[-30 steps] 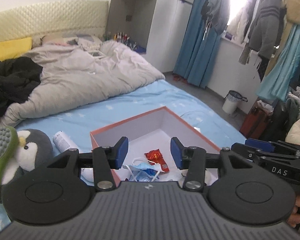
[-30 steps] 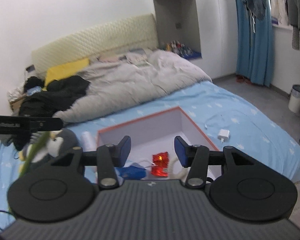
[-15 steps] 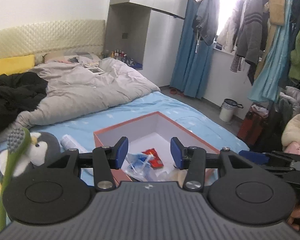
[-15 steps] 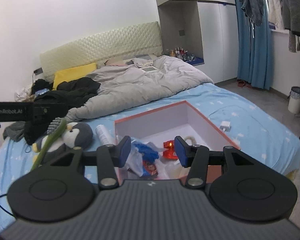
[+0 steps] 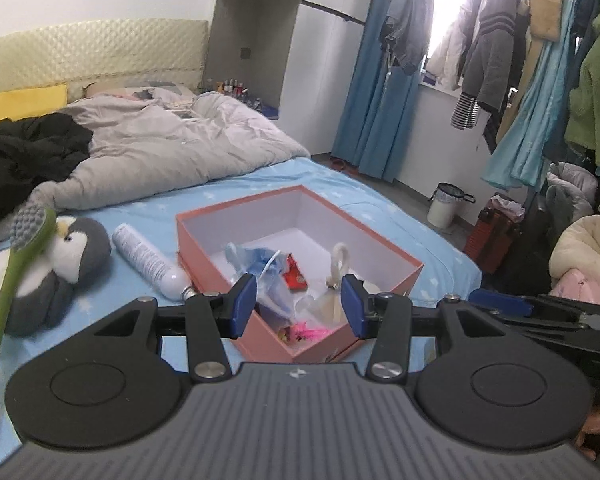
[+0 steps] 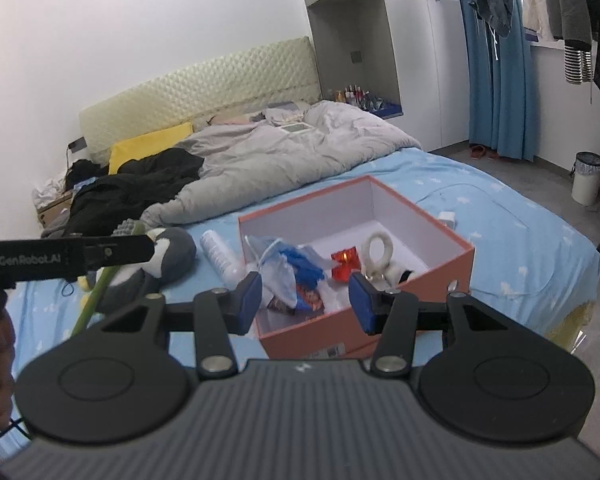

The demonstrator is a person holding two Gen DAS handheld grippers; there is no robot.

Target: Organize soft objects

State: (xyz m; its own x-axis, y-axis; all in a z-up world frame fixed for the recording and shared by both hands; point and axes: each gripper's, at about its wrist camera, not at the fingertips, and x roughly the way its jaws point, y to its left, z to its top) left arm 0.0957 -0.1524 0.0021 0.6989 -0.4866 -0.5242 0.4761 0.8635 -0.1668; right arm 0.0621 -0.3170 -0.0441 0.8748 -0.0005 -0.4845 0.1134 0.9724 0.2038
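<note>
- One penguin plush [image 5: 56, 256] lies on the blue bedsheet [image 5: 340, 184], to the left of the pink box [image 5: 380, 236] and apart from it.
- Between plush and box lies a white spray bottle [image 5: 148, 260], its cap end just beside the box's left wall.
- Beside the plush a green long-handled brush [image 5: 4, 292] rises, its grey bristled head up by the plush's head.
- Inside the box, against its near half: crumpled plastic with blue in it [image 6: 296, 264], a red packet [image 6: 345, 264], a white ring-shaped piece [image 6: 378, 252]; the far half shows bare white floor.
- Bare sheet runs open right of the box to the bed's edge; a grey duvet [image 5: 172, 152] lies behind it, well apart.
- Left gripper [image 5: 298, 306] hangs over the box's near corner, fingers parted with nothing between them.
- Right gripper [image 6: 305, 302] hangs over the box's near wall, likewise parted and empty.
</note>
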